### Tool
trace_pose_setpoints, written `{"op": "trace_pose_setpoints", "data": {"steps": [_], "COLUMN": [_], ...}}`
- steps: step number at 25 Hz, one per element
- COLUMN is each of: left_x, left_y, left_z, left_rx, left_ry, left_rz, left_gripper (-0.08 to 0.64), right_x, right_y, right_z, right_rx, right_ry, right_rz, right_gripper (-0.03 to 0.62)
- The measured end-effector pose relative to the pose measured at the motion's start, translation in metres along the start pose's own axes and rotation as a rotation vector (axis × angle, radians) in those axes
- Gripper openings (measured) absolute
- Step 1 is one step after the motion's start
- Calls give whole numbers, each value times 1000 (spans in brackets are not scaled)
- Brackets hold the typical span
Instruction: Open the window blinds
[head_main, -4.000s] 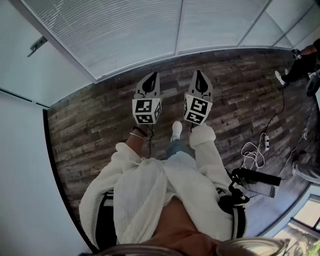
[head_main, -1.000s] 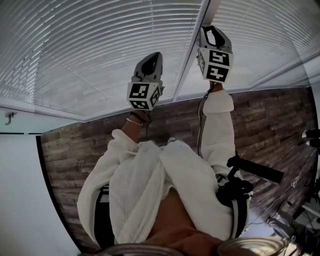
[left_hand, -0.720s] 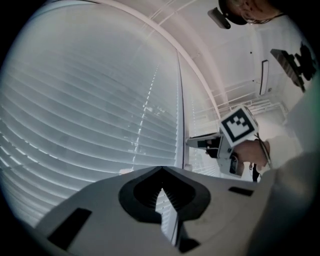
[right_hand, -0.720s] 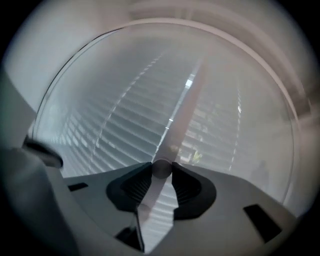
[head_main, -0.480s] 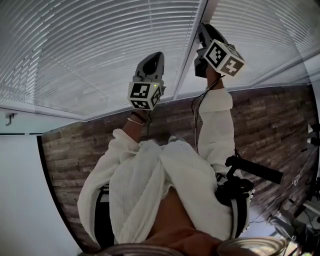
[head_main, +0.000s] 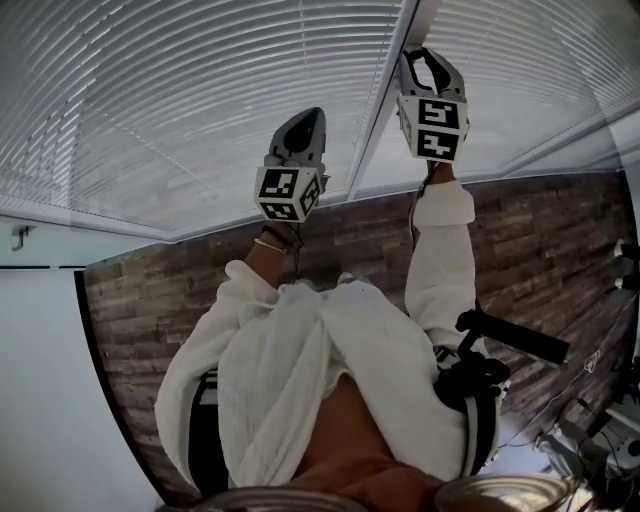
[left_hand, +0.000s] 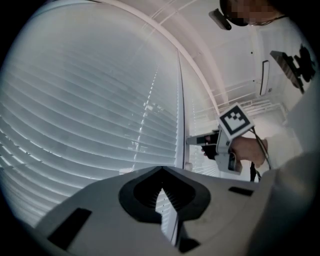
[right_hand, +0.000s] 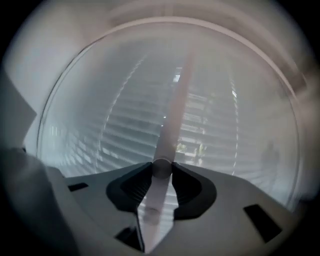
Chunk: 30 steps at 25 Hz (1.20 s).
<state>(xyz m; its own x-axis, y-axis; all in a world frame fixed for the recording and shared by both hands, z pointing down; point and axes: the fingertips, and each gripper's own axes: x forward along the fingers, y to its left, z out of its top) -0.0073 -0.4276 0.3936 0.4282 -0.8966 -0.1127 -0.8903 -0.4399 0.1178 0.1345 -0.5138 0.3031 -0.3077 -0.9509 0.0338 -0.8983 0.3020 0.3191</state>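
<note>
Right gripper view: right gripper clamped on the wand, which hangs before the closed blinds. Left gripper, jaws together and empty, left of the wand. We judge: twist the wand about its own axis, grip firm, no pulling. Against half a second back, we note the right gripper rolled square again.

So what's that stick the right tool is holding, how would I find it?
Find the wall of white slatted window blinds, then the upright white frame post between two panels. By that post hangs a thin, pale see-through rod, pinched in the right tool; unlike the flat sideways slats, it is round and upright.
</note>
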Motion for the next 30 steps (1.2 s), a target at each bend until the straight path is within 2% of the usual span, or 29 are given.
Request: {"op": "trace_pose_setpoints", "data": {"steps": [2, 3, 4, 5, 6, 7, 8, 10, 11, 12, 13, 14, 15, 16, 19, 20, 21, 22, 23, 24, 25, 28, 29, 30], "left_x": [0, 0, -1, -1, 0, 0, 1, 5, 6, 7, 7, 7, 6, 5, 0, -2, -4, -6, -8, -10, -11, -13, -13, -12], "left_y": [-2, -3, -3, -3, -3, -2, -2, -3, -3, -4, -4, -4, -4, -4, -2, -1, 1, 3, 6, 8, 9, 11, 11, 11], "left_z": [2, 3, 3, 3, 3, 2, 1, -3, -4, -5, -5, -5, -4, -3, 2, 5, 7, 9, 9, 8, 6, -3, -5, -7], "left_rx": [0, 1, 2, 1, -1, -2, -2, 4, 6, 7, 7, 8, 8, 8, 13, 16, 18, 17, 15, 13, 13, 16, 13, 10], "left_ry": [-2, -3, -3, -3, -3, -1, 2, 10, 14, 16, 17, 17, 15, 13, 7, 2, -2, -5, -5, -2, 3, 23, 27, 29], "left_rz": [-5, -8, -10, -12, -12, -12, -13, -14, -13, -11, -9, -7, -5, -5, -4, -3, 1, 7, 14, 20, 24, 29, 28, 27], "left_gripper": [-2, -2, -2, -2, -2, -2, -2, -2, -2, -2, -2, -2, -2, -2, -2, -2, -2, -2, -2, -2, -2, -2, -2, -2], "right_x": [-1, -2, -2, -2, -2, -1, 0, 2, 2, 2, 2, 1, 0, -1, -3, -3, -3, -3, -2, -3, -3, -4, -4, -4], "right_y": [-6, -9, -11, -12, -12, -11, -8, -1, 2, 5, 6, 6, 5, 3, -4, -6, -6, -6, -6, -5, -3, 4, 7, 8], "right_z": [5, 7, 9, 10, 11, 11, 12, 11, 11, 10, 9, 8, 7, 6, 1, 1, 2, 3, 4, 4, 4, 2, 2, 2], "right_rx": [497, 673, 761, 758, 672, 521, 319, -146, -339, -470, -530, -511, -410, -236, 408, 562, 664, 710, 692, 603, 443, -191, -338, -424], "right_ry": [-70, -85, -85, -73, -56, -35, -9, 49, 67, 73, 67, 51, 28, 1, -55, -61, -64, -65, -61, -51, -31, 60, 75, 78], "right_rz": [88, 112, 115, 101, 77, 47, 12, -56, -72, -76, -73, -66, -56, -40, 45, 67, 80, 84, 80, 66, 40, -66, -85, -93], "right_gripper": [127, 127, 127, 127, 127, 127, 127, 127, 126, 127, 127, 127, 127, 127, 127, 127, 127, 127, 127, 127, 127, 127, 127, 127]}}
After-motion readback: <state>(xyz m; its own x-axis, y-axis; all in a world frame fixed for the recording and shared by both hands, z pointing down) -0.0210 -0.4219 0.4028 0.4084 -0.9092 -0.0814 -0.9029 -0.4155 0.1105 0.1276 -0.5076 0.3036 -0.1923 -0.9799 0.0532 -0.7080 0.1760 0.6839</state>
